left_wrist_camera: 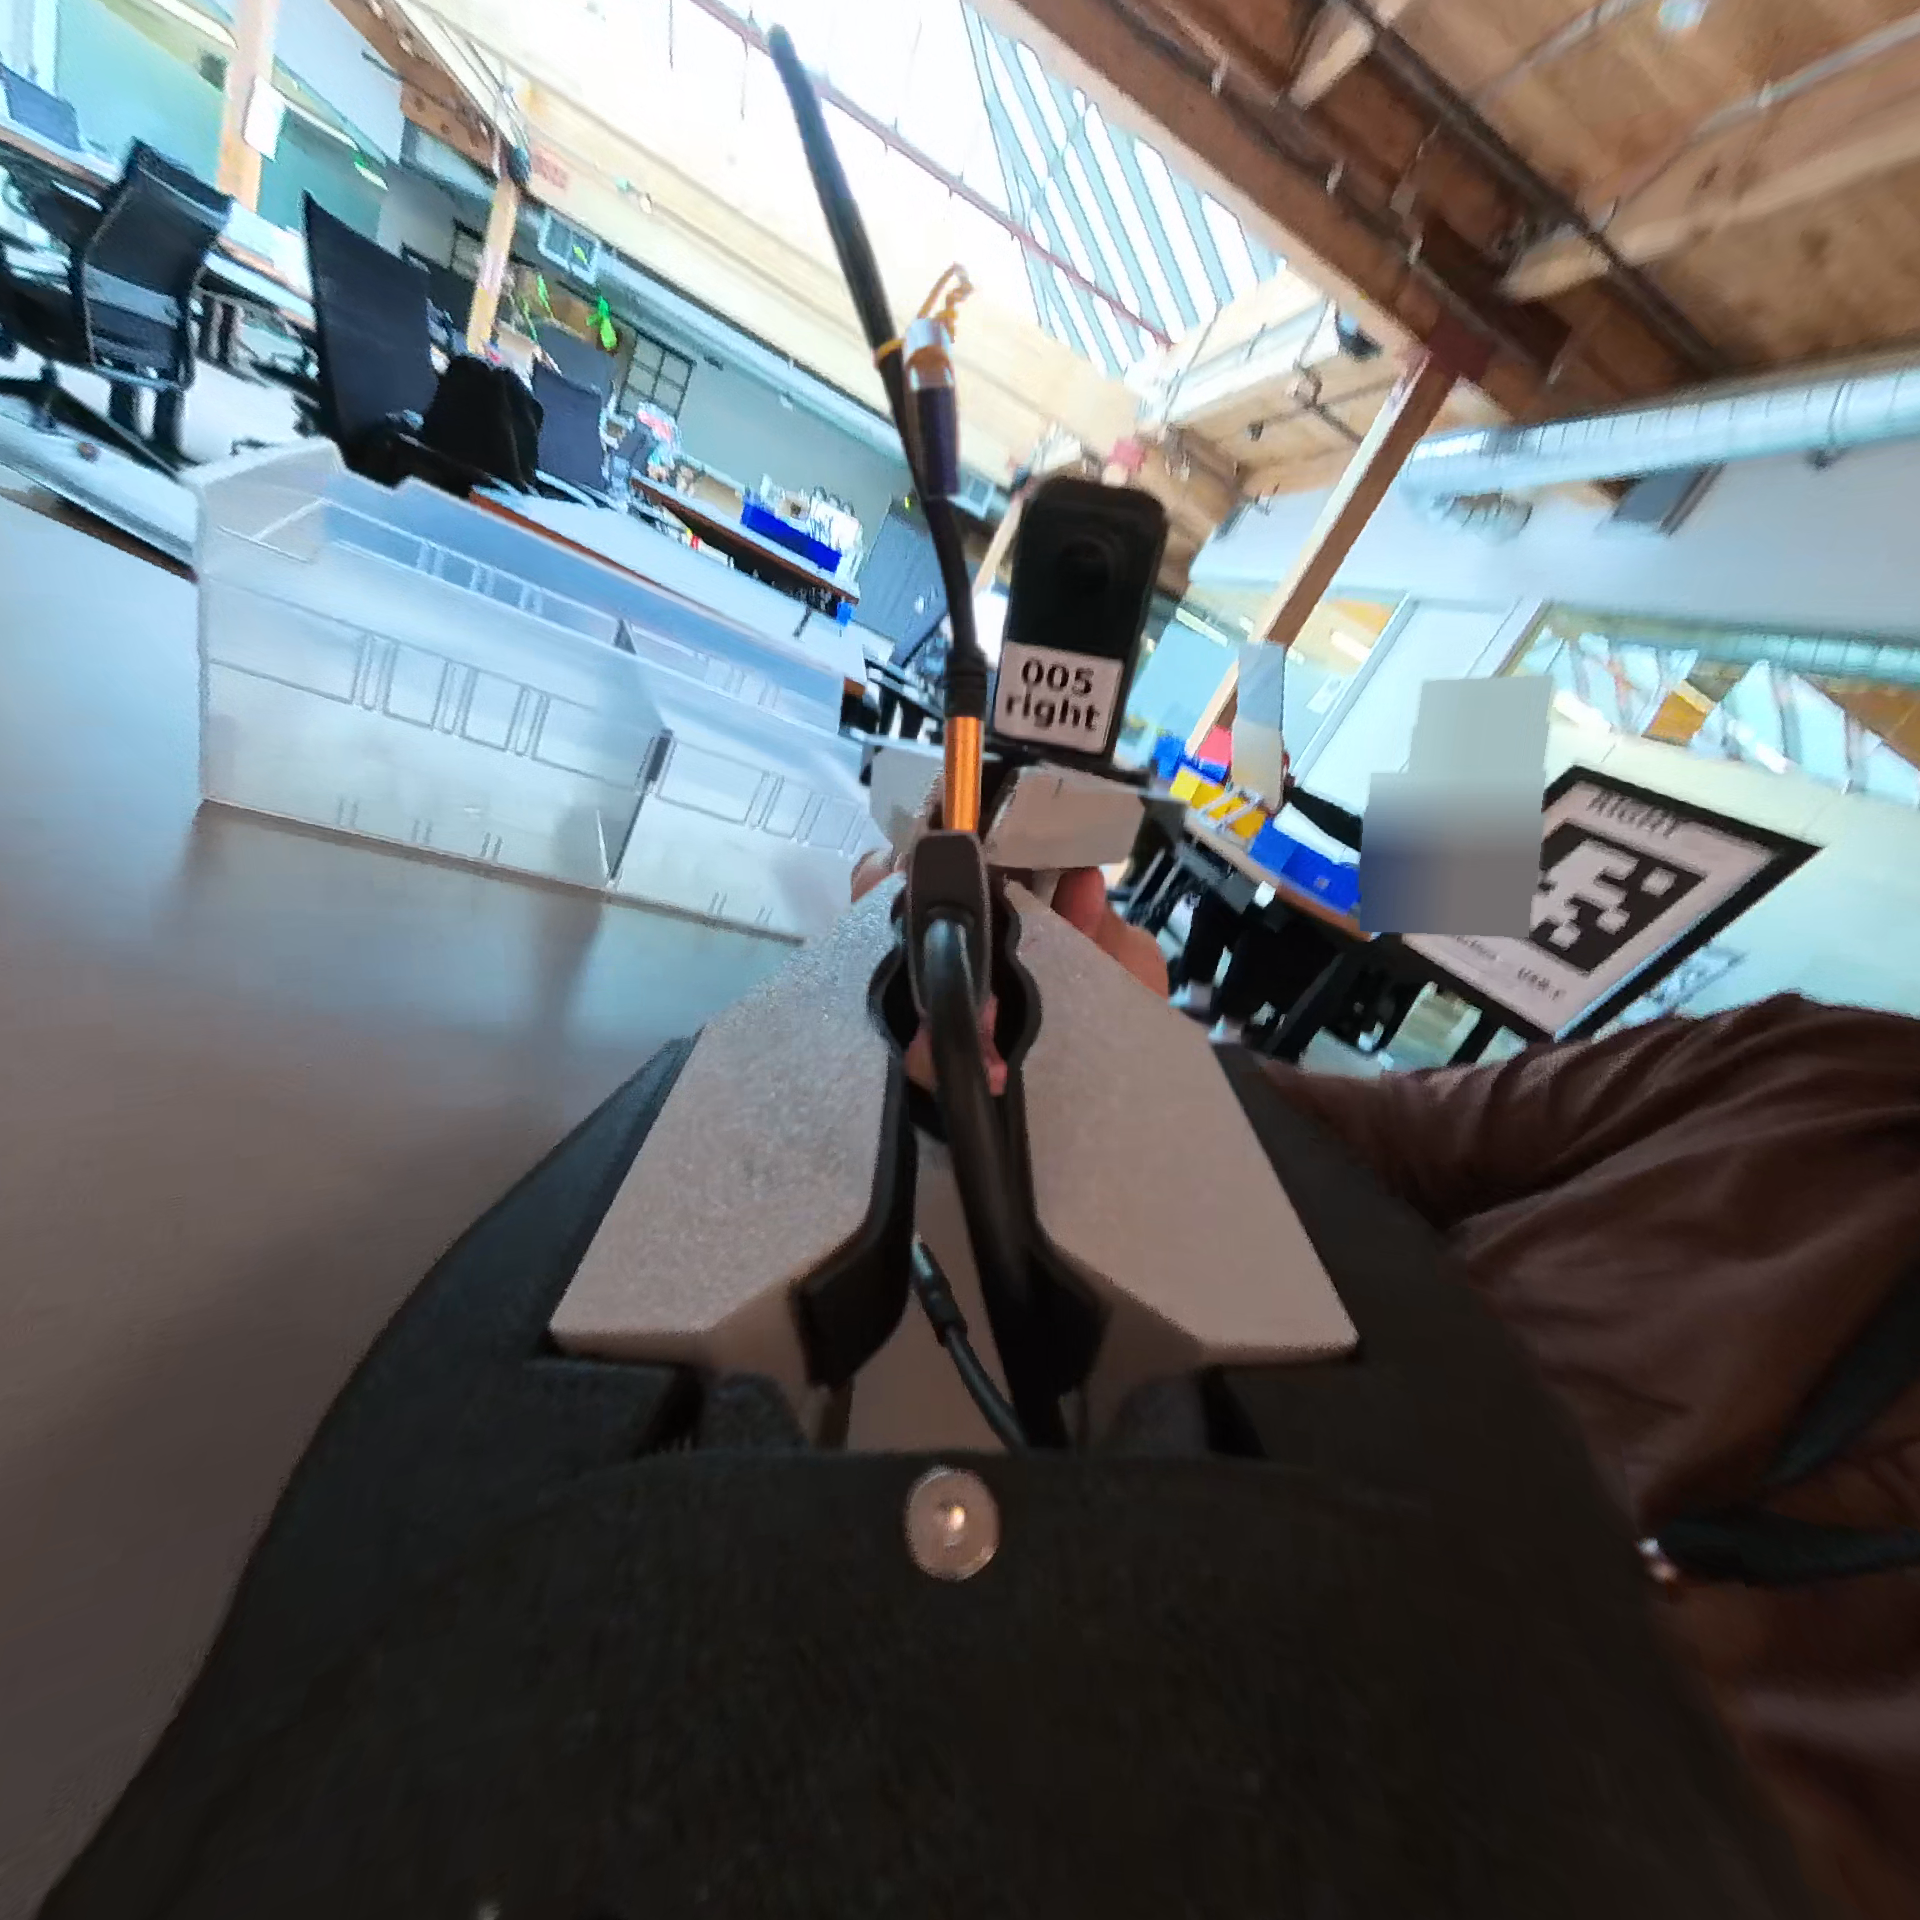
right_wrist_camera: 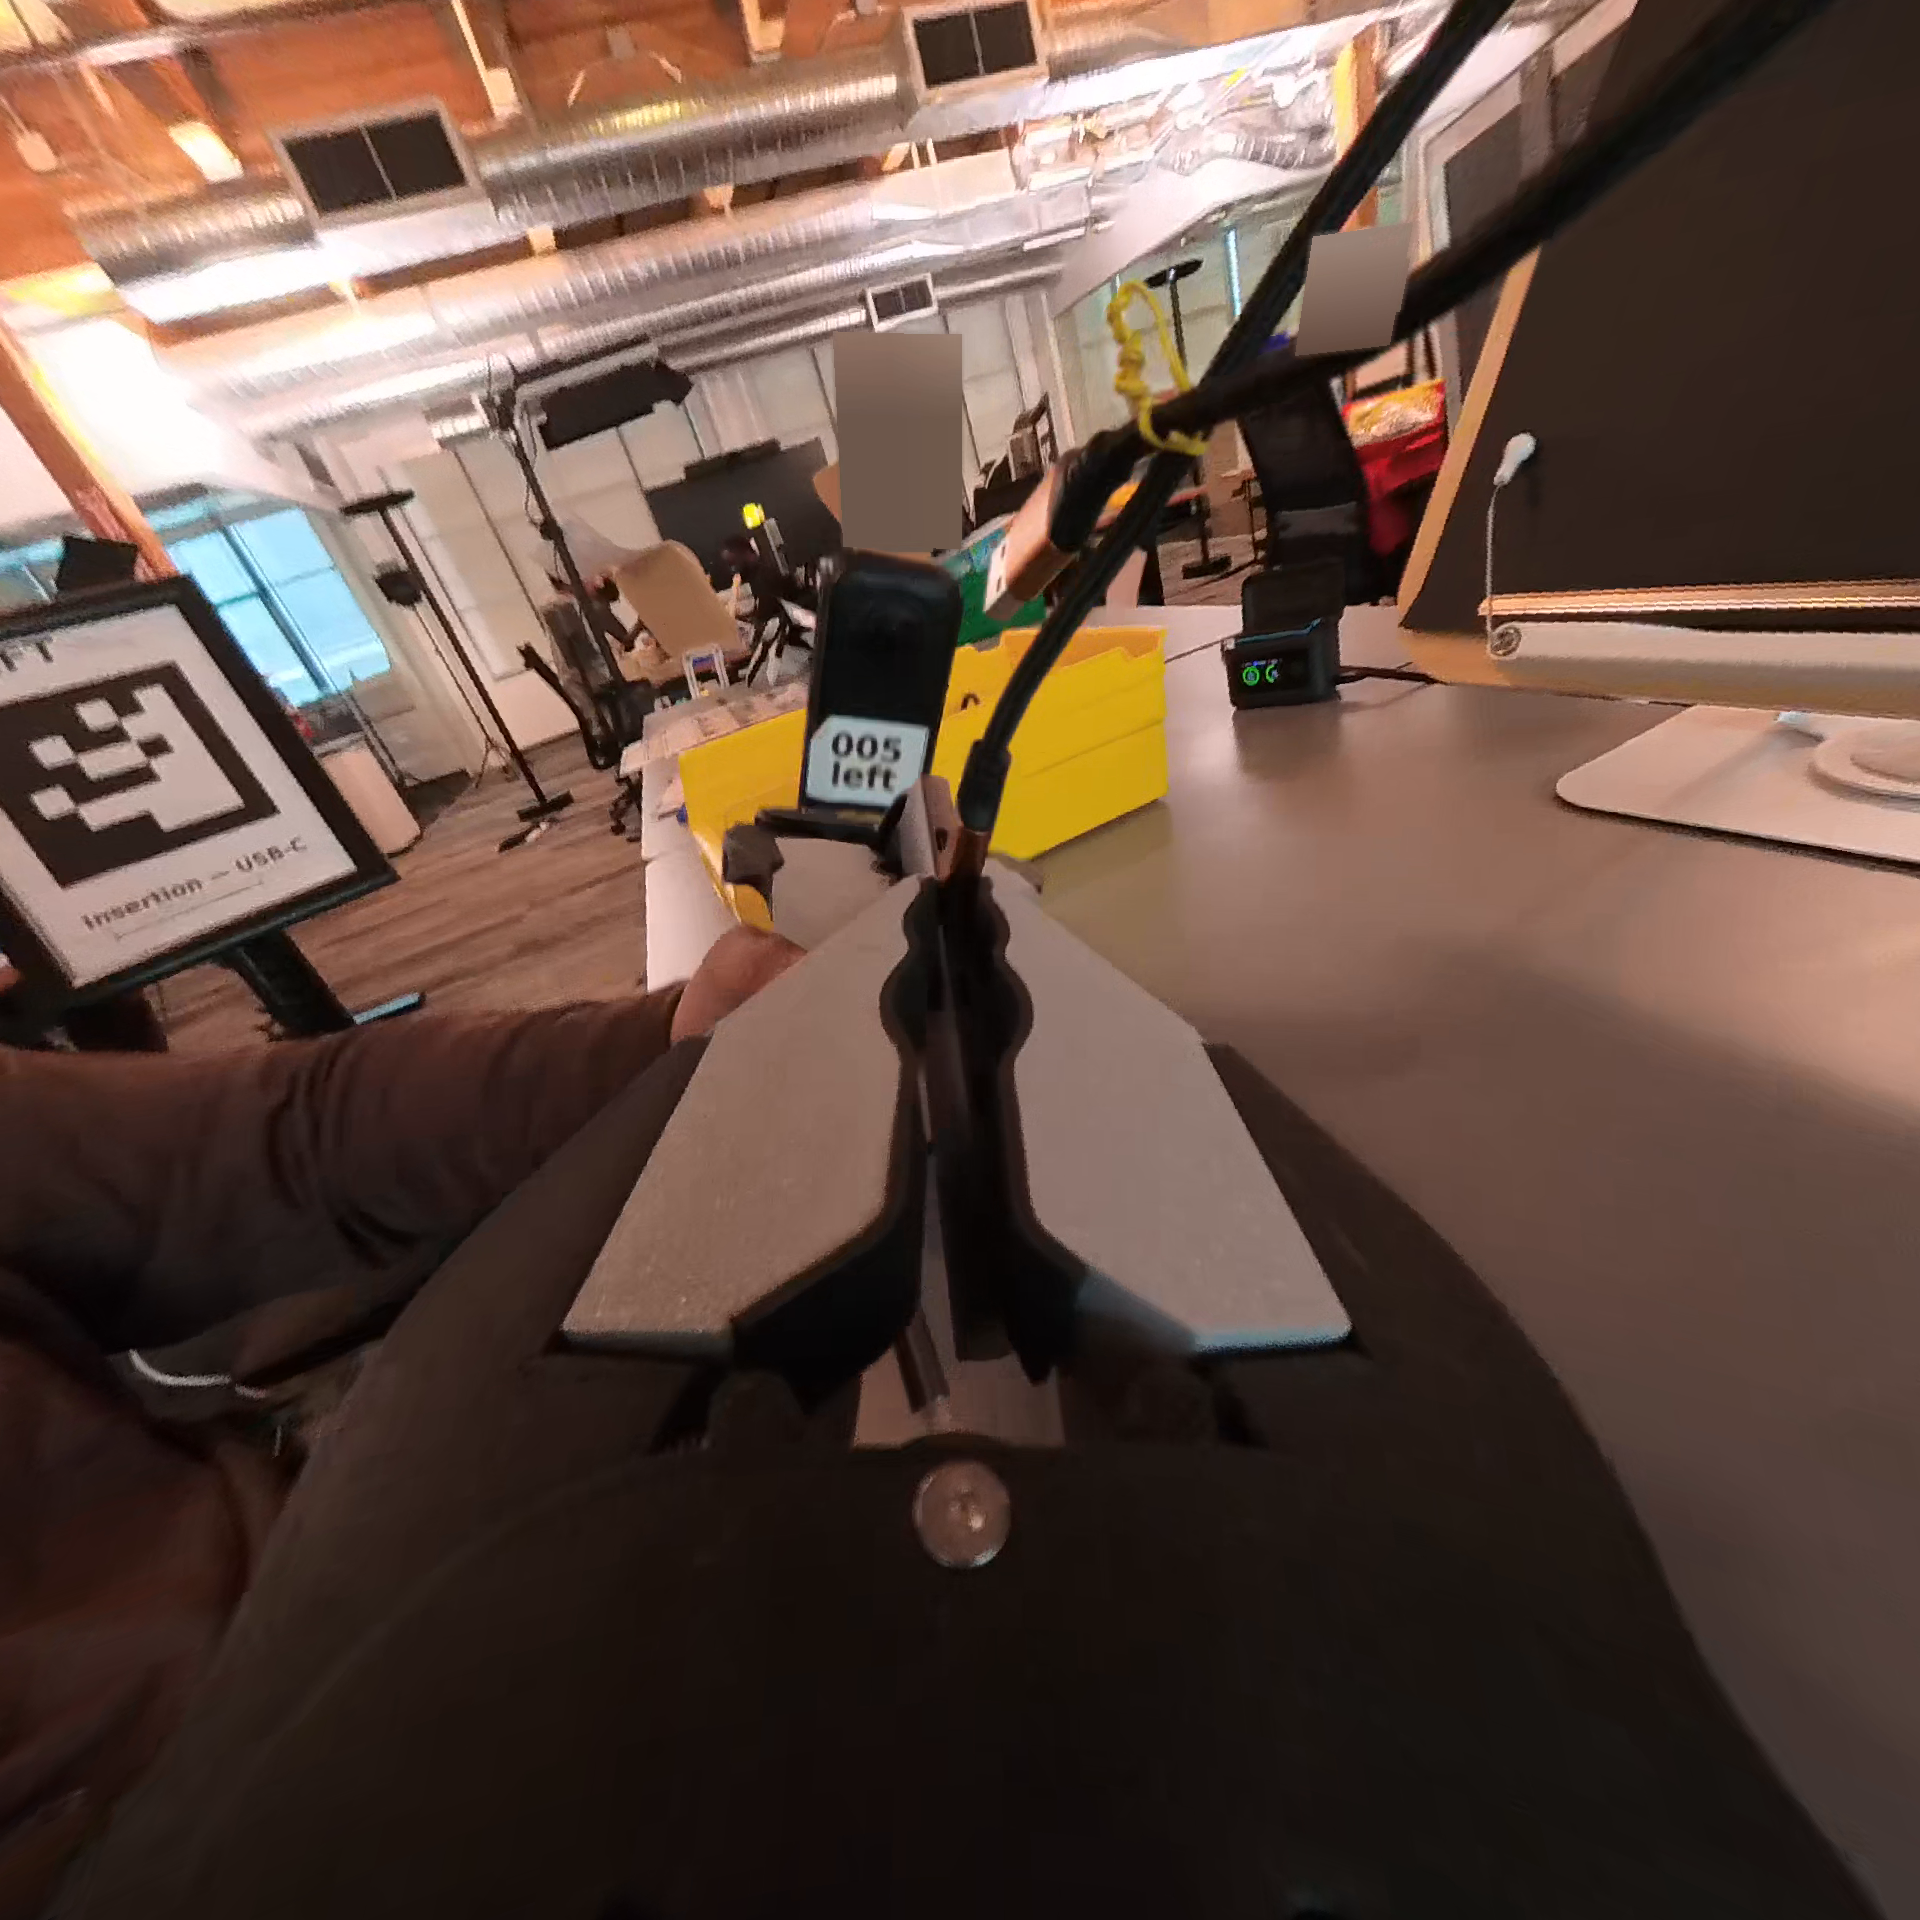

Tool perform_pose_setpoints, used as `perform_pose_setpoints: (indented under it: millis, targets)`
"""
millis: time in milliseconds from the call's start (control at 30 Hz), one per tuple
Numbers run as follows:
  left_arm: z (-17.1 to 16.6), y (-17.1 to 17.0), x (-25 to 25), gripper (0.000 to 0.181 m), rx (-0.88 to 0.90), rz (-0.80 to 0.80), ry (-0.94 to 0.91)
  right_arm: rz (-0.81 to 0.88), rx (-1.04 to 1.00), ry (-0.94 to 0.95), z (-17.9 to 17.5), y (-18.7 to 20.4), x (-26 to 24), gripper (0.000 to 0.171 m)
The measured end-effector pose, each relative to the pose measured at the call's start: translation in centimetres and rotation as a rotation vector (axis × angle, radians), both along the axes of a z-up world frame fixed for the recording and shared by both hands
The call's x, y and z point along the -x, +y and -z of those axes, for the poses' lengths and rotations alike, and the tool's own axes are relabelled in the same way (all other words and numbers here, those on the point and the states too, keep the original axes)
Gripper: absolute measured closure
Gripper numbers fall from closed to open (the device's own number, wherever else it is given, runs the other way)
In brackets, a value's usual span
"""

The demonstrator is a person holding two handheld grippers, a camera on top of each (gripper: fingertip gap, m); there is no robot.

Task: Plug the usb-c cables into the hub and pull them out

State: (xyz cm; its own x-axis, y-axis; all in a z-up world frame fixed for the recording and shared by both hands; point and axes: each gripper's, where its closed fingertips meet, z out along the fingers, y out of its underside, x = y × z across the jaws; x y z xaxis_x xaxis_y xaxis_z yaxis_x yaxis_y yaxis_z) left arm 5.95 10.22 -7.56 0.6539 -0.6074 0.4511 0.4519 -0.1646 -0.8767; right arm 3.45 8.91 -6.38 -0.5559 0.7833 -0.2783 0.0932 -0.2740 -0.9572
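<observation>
The two grippers faced each other above the grey table (right_wrist_camera: 1351, 987). The left gripper (left_wrist_camera: 951, 883) pinched the dark hub (left_wrist_camera: 943, 873), bracing it. The right gripper (right_wrist_camera: 951, 904) clamped the orange-shelled usb-c plug (right_wrist_camera: 971, 857), apparently at the hub's port. Far back, a yellow bin (right_wrist_camera: 1081, 717) and a clear plastic organiser (left_wrist_camera: 416, 665) showed no contents I could make out.

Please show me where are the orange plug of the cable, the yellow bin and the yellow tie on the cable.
orange plug (left_wrist_camera: 964, 774): left wrist view, middle of its orange sleeve.
yellow bin (right_wrist_camera: 1081, 743): right wrist view, its front wall.
yellow tie (right_wrist_camera: 1143, 374): right wrist view, its twisted part above the cable.
</observation>
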Motion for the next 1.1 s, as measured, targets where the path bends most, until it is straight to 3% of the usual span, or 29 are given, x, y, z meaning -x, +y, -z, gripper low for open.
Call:
perform_pose_setpoints:
  millis: [400,900,1100]
  targets:
    - [-3.1,-0.8,3.2,0.172,-0.138,-0.106,-0.204,0.055,0.152,0.098,-2.9,-0.7,3.0,0.169]
    - [-4.7,-1.8,4.1,0.172,-0.227,-0.174,-0.182,0.022,0.294,0.127,-4.7,-1.5,3.6,0.170]
    - [-5.8,-3.0,3.5,0.173,-0.244,-0.171,-0.074,-0.097,0.145,0.063,-5.7,-3.1,2.8,0.168]
